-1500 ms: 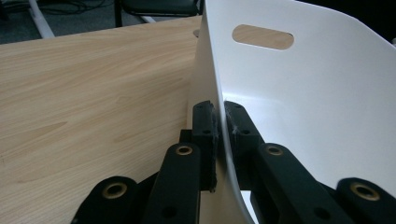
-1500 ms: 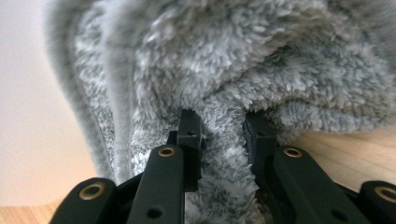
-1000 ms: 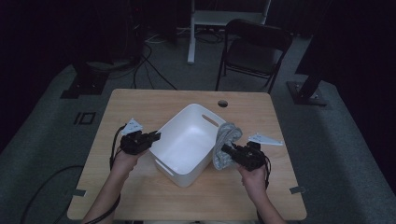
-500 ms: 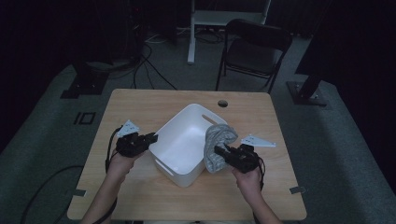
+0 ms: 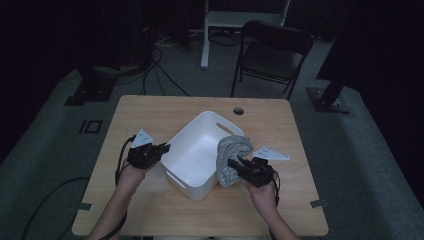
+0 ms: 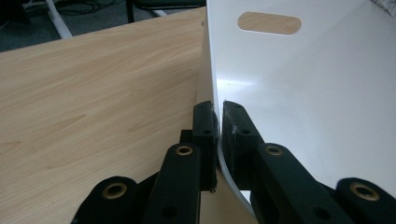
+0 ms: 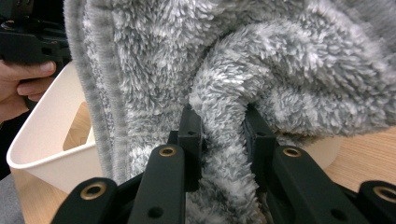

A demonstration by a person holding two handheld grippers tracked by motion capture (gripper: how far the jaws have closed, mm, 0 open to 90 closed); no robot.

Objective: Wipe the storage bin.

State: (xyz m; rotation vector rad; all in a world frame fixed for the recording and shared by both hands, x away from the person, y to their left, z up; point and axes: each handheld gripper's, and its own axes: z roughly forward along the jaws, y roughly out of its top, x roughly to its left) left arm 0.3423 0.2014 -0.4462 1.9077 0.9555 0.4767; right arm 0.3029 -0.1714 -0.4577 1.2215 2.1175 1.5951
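Observation:
A white plastic bin (image 5: 192, 150) stands tilted on the wooden table (image 5: 165, 107). My left gripper (image 5: 162, 148) is shut on the bin's left wall. In the left gripper view the thin white wall (image 6: 303, 93) sits pinched between the jaws of the left gripper (image 6: 218, 109), which have just been closing on it. My right gripper (image 5: 232, 162) is shut on a fluffy grey cloth (image 5: 231, 150) that hangs over the bin's right rim. In the right gripper view a fold of the cloth (image 7: 233, 56) is squeezed between the jaws of the right gripper (image 7: 219, 116), with the bin (image 7: 42, 140) behind.
A round hole (image 5: 238, 110) is cut in the table's far side. A black folding chair (image 5: 272, 55) and a white stand (image 5: 205, 35) are beyond the table. Cables lie on the floor at the left. The other hand with the left gripper (image 7: 28, 42) is at the right gripper view's upper left.
My right gripper has shifted a little to the left with the grey cloth, closer over the bin's right rim. The left hand has stayed at the bin's left wall.

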